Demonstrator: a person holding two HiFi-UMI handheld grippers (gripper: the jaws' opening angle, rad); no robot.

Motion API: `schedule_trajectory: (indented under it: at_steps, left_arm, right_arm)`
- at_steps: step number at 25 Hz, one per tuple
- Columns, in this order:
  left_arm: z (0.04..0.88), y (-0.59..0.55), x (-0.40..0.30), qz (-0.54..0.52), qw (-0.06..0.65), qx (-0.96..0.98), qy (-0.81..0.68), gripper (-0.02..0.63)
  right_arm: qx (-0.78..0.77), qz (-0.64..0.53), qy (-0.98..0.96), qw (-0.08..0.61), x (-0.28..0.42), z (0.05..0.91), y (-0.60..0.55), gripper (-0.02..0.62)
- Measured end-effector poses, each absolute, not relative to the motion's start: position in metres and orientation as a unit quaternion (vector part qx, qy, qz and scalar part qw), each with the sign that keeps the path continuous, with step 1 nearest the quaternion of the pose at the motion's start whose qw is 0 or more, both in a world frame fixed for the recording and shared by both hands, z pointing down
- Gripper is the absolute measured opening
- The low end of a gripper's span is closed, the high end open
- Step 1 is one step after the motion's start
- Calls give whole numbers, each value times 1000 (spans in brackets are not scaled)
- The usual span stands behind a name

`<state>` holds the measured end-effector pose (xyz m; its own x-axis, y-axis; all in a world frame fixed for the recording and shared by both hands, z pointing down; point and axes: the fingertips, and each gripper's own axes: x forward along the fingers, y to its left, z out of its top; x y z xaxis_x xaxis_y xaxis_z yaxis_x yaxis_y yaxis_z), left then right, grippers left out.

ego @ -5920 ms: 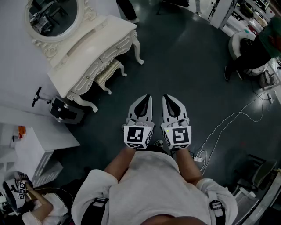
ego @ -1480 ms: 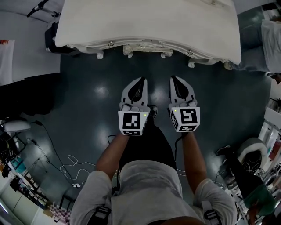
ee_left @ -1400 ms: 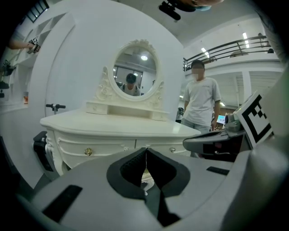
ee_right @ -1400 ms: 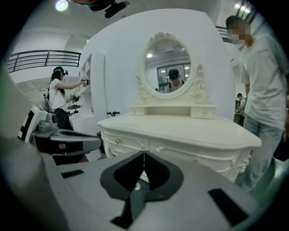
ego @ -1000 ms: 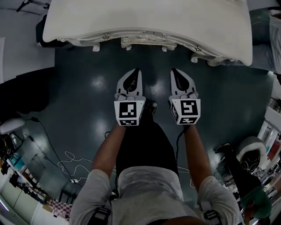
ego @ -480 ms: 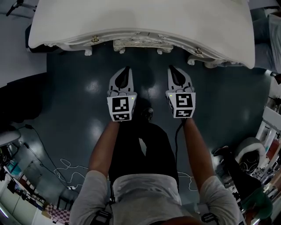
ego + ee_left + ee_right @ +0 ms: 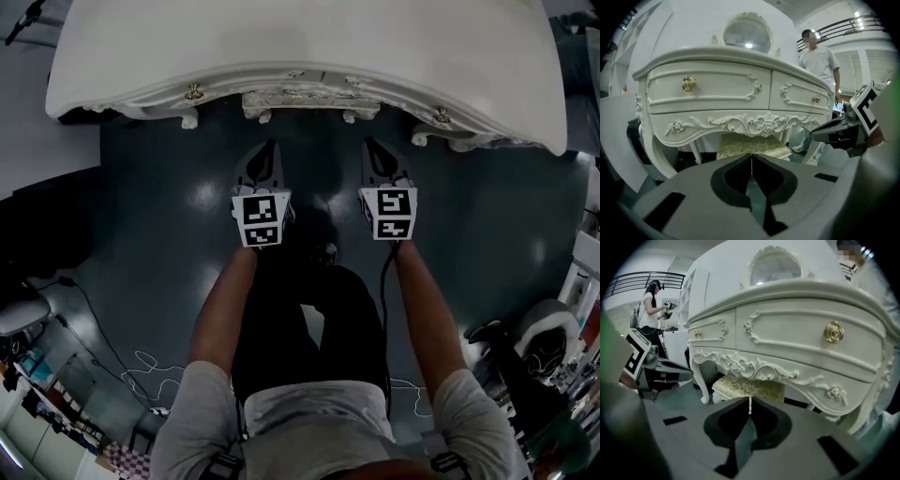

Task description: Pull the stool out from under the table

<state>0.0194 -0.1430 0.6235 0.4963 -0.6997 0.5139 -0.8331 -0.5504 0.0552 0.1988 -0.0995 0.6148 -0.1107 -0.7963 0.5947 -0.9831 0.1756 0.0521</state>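
Left gripper (image 7: 268, 150) and right gripper (image 7: 372, 150), both clenched and empty, have sunk closer to the cushioned stool (image 7: 309, 97) tucked under the dressing table (image 7: 309, 42), so grasping looks next

Head view looks down; both gripper views closely face the table (image 7: 309, 47).

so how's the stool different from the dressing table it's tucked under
The stool is topped in gold patterned fabric; the dressing table has a plain cream top. The stool is much lower and narrower than the table, sitting beneath it. The table carries drawers with gold knobs and a mirror; the stool has neither. Both have cream carved frames.
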Motion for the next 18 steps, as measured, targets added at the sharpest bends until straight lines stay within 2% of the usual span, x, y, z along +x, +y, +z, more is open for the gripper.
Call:
schedule_trajectory:
  at_steps: [18]
  left_arm:
    - [735, -181, -4, 263, 141, 827, -476, 8]
  right_arm:
    - [623, 203, -693, 301, 223, 731, -125, 15]
